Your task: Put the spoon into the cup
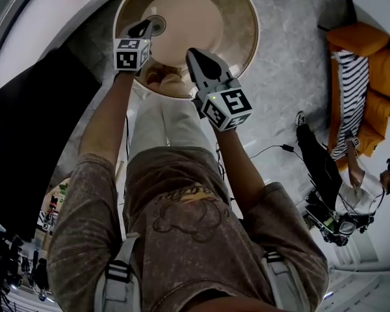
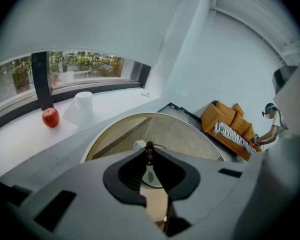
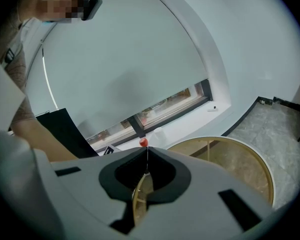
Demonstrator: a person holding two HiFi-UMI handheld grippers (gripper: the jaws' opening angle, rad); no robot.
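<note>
My left gripper (image 1: 142,28) (image 2: 149,147) is shut on the thin dark handle of the spoon (image 2: 149,153). The spoon's pale bowl hangs below the fingertips, seen through the jaws' gap. It hangs within the thin round rim of the cup (image 1: 158,25) (image 2: 139,145), which stands on the round gold-rimmed table (image 1: 244,41). I cannot tell whether the spoon touches the cup. My right gripper (image 1: 199,57) (image 3: 146,154) hovers over the table's near edge, jaws shut together with nothing between them.
A red apple (image 2: 50,117) (image 3: 143,142) and a white cylinder (image 2: 83,104) rest on the white window ledge beyond the table. An orange sofa (image 1: 370,77) with a striped cushion and a seated person (image 1: 351,181) are at the right. A black panel (image 1: 26,135) stands at the left.
</note>
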